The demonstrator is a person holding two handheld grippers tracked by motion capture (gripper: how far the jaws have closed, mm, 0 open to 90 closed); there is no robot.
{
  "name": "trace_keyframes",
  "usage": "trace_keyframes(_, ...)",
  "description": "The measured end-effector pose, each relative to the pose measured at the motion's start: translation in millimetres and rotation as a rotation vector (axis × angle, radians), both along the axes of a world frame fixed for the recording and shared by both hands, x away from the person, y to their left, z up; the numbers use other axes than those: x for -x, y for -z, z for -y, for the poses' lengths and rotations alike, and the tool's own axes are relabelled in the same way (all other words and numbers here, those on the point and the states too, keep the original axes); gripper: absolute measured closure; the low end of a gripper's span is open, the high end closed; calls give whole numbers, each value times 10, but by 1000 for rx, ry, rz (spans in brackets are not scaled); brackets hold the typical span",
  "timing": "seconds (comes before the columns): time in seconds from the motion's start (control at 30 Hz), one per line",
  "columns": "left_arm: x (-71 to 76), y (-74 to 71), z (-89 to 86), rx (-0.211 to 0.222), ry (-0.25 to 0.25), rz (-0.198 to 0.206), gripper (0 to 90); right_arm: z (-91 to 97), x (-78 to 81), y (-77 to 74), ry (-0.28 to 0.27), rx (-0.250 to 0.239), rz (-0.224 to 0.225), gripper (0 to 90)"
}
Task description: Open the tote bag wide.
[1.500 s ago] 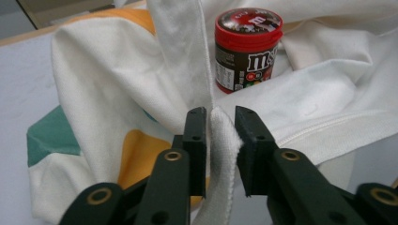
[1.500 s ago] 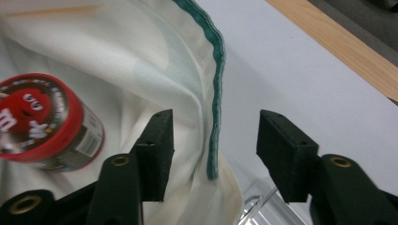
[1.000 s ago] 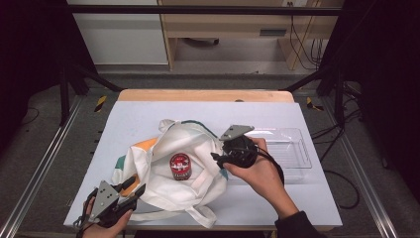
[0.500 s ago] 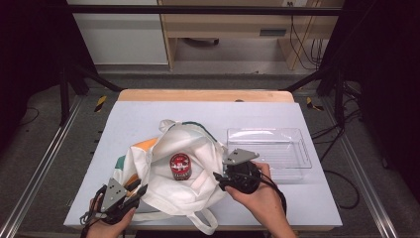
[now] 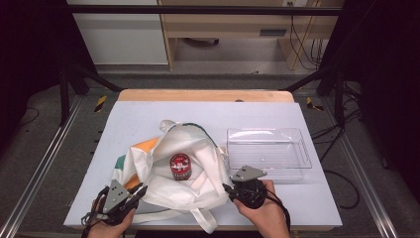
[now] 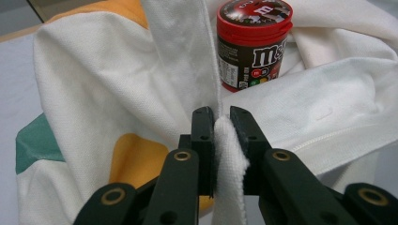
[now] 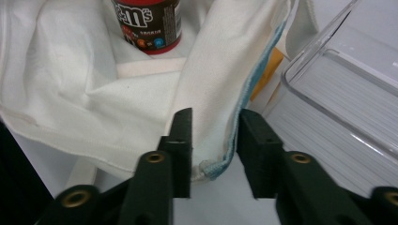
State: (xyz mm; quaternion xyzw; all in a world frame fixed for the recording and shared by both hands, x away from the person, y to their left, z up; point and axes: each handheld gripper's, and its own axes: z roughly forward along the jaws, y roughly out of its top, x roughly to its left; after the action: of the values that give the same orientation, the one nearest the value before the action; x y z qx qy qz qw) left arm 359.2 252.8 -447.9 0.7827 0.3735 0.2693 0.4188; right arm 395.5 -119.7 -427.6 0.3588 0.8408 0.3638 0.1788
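L gripper [image 6: 220, 126]: just closed, bag [image 5: 173, 163] hem pinched, worktop near-left | R gripper [image 7: 213, 136]: closing, narrow gap, bag edge between, not yet pressed

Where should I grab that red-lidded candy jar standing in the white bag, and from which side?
Grip the candy jar around its round body just under the red lid, coming straight down from above. It stands upright in the cloth bag, whose folds crowd its sides, while the top is uncovered.

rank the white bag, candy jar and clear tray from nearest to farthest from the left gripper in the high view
From the left gripper:
1. white bag, its cloth between the jaws.
2. candy jar, upright on the bag, mid-table.
3. clear tray, far right side.
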Motion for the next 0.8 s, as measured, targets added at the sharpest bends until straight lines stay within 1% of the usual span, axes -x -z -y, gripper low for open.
trace_keyframes(0.1,-1,0,3,-3,4,-5,820,0,6,36,-7,20,14,801)
trace_keyframes(0.23,16,-17,-14,12,6,-6,824,57,-10,40,6,22,14,836)
trace_keyframes(0.3,36,-29,-17,25,15,-6,823,117,-17,34,14,4,13,841)
trace_keyframes(0.33,44,-30,-9,22,21,-8,823,144,-18,34,18,-10,11,842)
trace_keyframes(0.37,50,-26,2,18,23,-10,824,163,-17,36,17,-10,8,843)
trace_keyframes(0.4,50,-18,16,3,26,-14,825,161,-13,46,24,-13,5,844)
trace_keyframes(0.53,33,12,31,-11,37,-41,826,127,-38,158,22,40,-14,845)
trace_keyframes(0.63,35,18,39,-18,40,-42,826,128,-73,217,28,33,-30,843)
trace_keyframes(0.77,32,18,29,-16,45,-45,825,149,-81,248,22,14,-35,831)
trace_keyframes(0.8,34,17,27,-13,43,-41,825,155,-78,250,20,7,-28,821)
